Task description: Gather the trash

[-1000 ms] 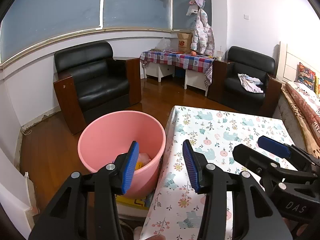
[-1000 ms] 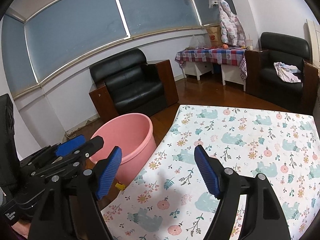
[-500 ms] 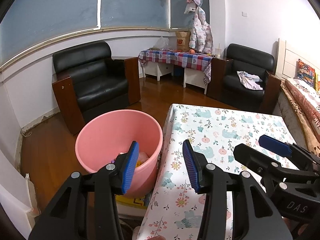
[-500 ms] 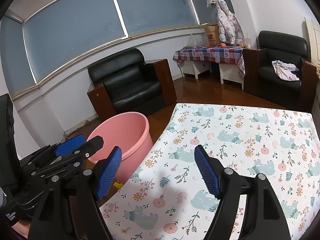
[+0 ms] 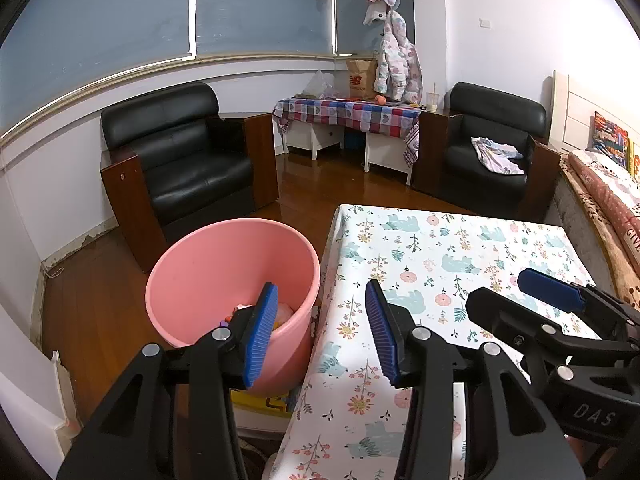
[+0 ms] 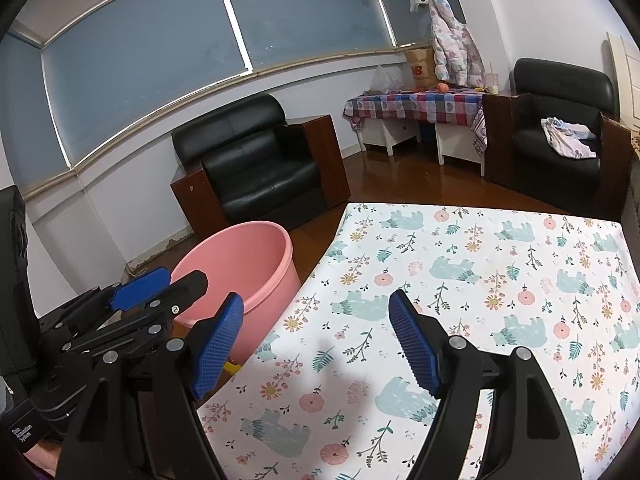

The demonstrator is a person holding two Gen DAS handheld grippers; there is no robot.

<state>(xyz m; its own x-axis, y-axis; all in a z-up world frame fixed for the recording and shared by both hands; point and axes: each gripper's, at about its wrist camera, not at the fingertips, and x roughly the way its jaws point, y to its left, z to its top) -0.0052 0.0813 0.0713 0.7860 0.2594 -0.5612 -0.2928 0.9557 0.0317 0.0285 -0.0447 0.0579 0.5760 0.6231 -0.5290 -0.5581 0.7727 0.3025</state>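
A pink bucket stands on the floor at the left side of the table; it also shows in the right wrist view. Several pieces of trash lie at its bottom, partly hidden by my finger. My left gripper is open and empty, above the table's left edge beside the bucket. My right gripper is open and empty above the floral tablecloth. The right gripper shows in the left wrist view, the left one in the right wrist view.
A black armchair stands behind the bucket, another at the far right with a cloth on it. A checked side table stands against the far wall. A yellow item lies on the floor under the bucket's near side.
Both grippers have drawn back and risen a little; the bucket and table look slightly farther. Both stay open and empty.
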